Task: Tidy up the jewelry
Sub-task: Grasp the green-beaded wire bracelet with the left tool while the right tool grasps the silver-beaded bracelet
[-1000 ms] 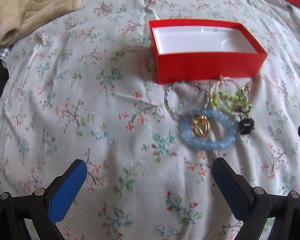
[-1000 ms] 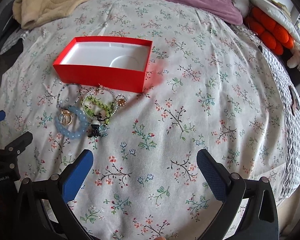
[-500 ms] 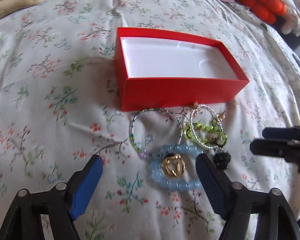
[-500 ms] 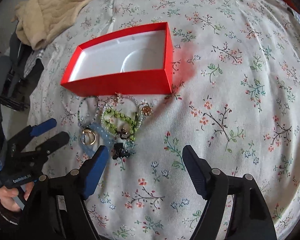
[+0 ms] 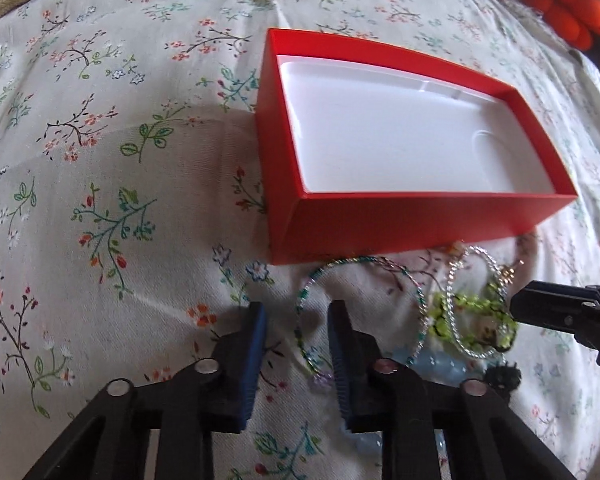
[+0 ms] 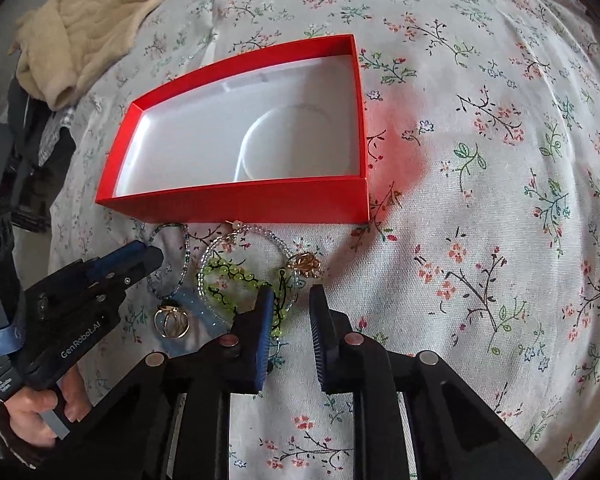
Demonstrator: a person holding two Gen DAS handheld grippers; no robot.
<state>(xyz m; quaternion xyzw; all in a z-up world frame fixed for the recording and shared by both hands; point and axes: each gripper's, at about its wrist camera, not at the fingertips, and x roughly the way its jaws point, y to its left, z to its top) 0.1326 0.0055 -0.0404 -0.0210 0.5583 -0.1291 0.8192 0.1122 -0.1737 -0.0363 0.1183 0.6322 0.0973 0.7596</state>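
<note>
Floral bedsheet [image 6: 480, 240] over a bed, beige quilted blanket [image 6: 96, 24] behind, open red box [image 6: 240, 200] with the bracelets [image 6: 236, 276] just before it, left gripper [image 5: 296, 344] and right gripper [image 6: 288, 320] both narrowed, gripping nothing, "GenRobot.AI" printed on the left one.

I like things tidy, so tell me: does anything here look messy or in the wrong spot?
Yes. The jewelry sits in a tangled pile on the bedspread just in front of the red box: the green bead bracelet overlaps a clear beaded hoop and the blue bracelet. The box's white inside holds nothing.
</note>
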